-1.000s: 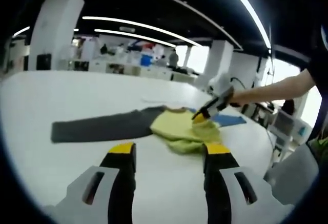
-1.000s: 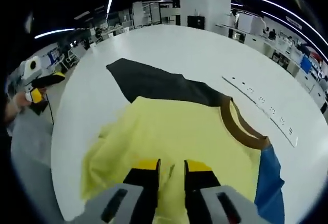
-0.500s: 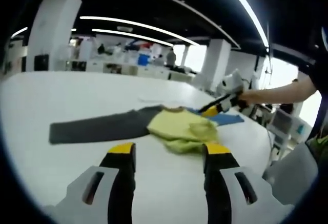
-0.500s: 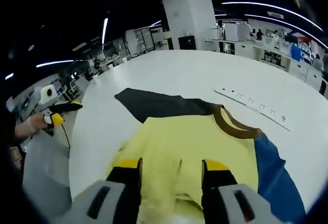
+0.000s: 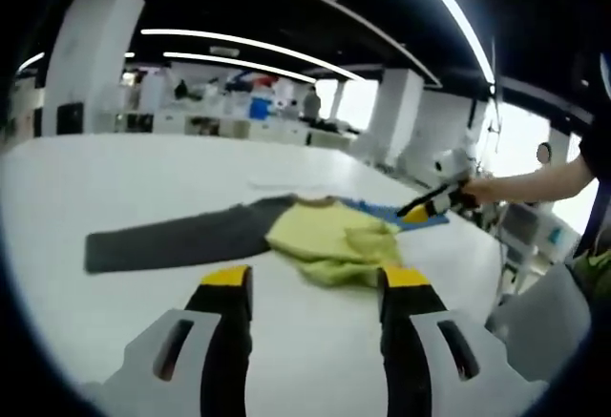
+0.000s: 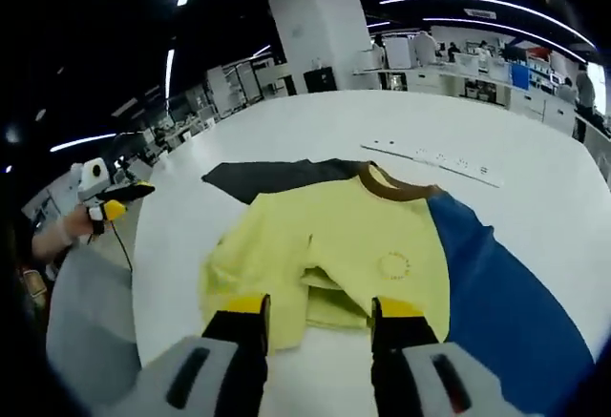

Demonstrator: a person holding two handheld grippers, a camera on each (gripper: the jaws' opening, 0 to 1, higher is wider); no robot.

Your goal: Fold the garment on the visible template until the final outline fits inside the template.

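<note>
On the white table [image 6: 535, 140], your garment lies half folded.
Your yellow shirt [image 6: 334, 250] has one grey sleeve [image 5: 167, 240] stretched out flat and one blue sleeve [image 6: 501, 288] opposite, its hem bunched. Your left gripper [image 5: 310, 279] and right gripper [image 6: 315, 307] both hover above the table with jaws spread apart, holding nothing.

The garment [image 6: 344, 250] is showing soft matt cloth: a yellow body, dark grey and blue sleeves, a brown ribbed collar [image 6: 387, 184]. The tabletop [image 5: 124, 174] is looking smooth, white, faintly glossy. The jaws are appearing as hard black plastic, yellow-tipped.
</note>
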